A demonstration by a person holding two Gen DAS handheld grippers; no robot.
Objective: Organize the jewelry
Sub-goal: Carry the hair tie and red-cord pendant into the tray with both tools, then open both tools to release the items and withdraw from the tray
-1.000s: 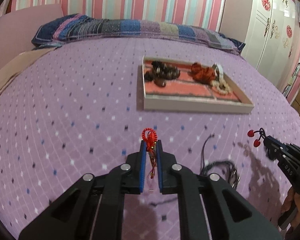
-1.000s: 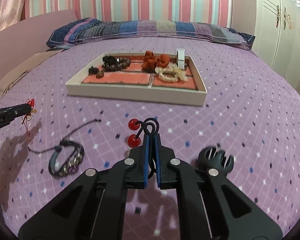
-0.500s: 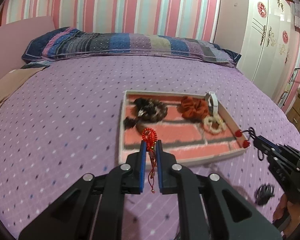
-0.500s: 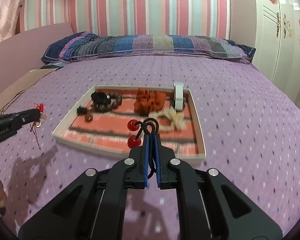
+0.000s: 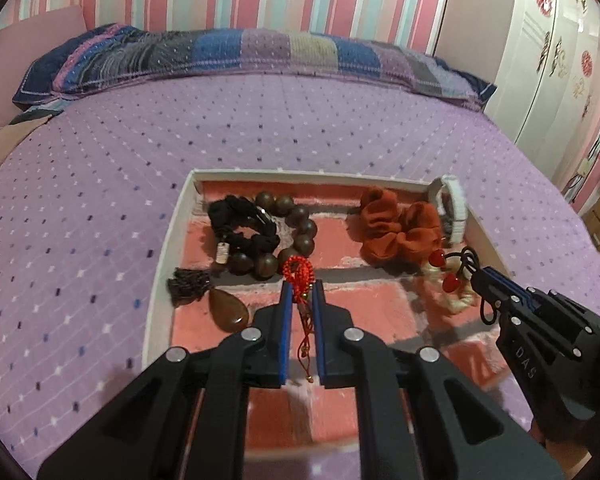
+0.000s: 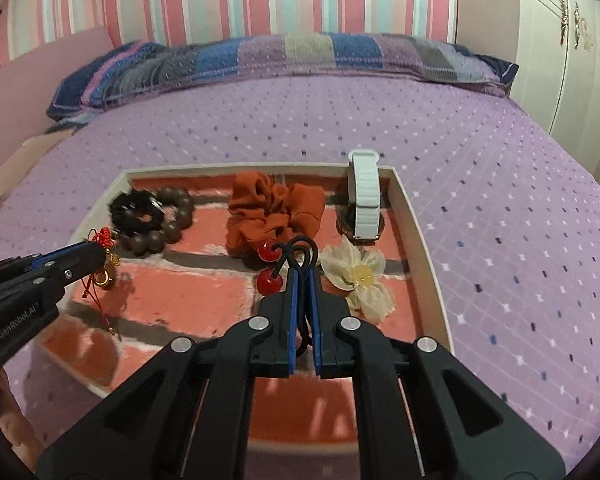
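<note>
Both grippers now over tray point(image 5: 168, 240) | left gripper point(image 5: 300, 288) pinches red beaded charm point(image 5: 297, 270), cord dangling | right gripper point(image 6: 303, 274) pinches cherry hair tie point(image 6: 296, 254) | I see free floor directly beneath each

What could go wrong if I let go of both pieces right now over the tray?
The red bead bracelet in the left gripper trails a thin cord between the pads; it may snag on release. It also hangs near the dark wooden bead bracelet, so they could tangle. The black hair tie with red beads in the right gripper hangs near the orange scrunchie and cream flower, and may land on them.
</note>
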